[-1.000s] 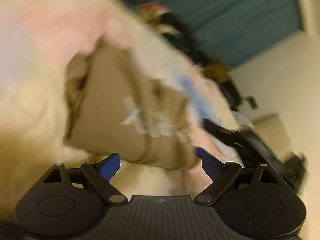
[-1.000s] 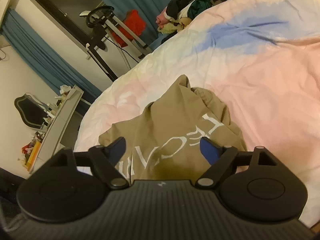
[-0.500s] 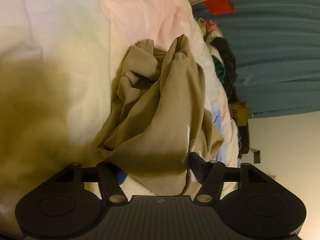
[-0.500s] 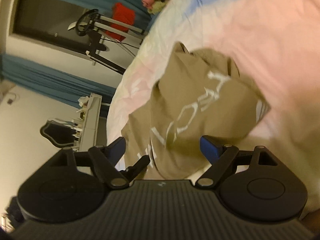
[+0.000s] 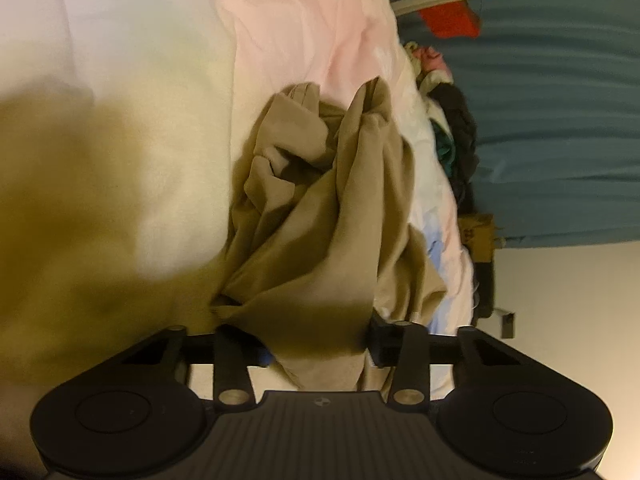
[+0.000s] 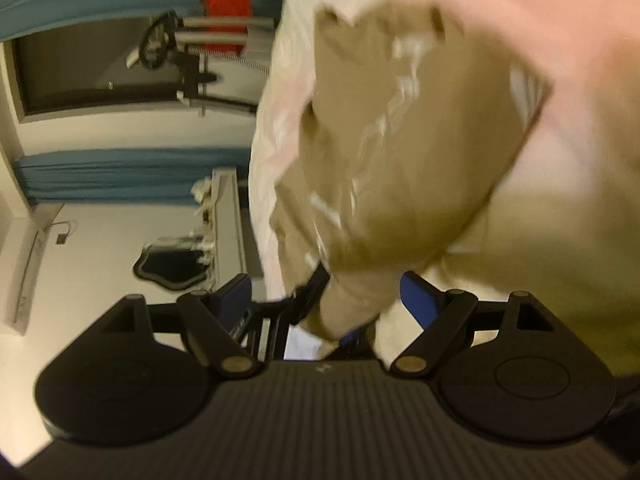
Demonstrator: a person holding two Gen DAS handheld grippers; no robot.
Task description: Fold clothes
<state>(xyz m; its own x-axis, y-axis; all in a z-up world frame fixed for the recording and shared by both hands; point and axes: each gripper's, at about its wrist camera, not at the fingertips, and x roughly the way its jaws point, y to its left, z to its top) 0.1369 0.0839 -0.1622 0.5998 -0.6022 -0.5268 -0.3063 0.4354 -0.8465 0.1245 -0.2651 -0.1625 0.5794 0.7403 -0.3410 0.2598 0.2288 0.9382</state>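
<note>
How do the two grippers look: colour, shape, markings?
Both the left gripper and the right gripper are matte black, with a ribbed body, a small round logo, two round side discs, silver pivot pins, angled link arms and blue finger pads. No cables or sleeves show.

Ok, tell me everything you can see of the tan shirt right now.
The tan shirt looks like soft knit cotton, khaki, with white lettering across one face, too blurred to read. It is unfolded and bunched into deep creases, lying on the pastel bedsheet with its near edge lifted. That edge is pinched in the left gripper, whose fingers close on the cloth. The right gripper is open, with a hanging fold between its fingers; whether it touches them is unclear.
</note>
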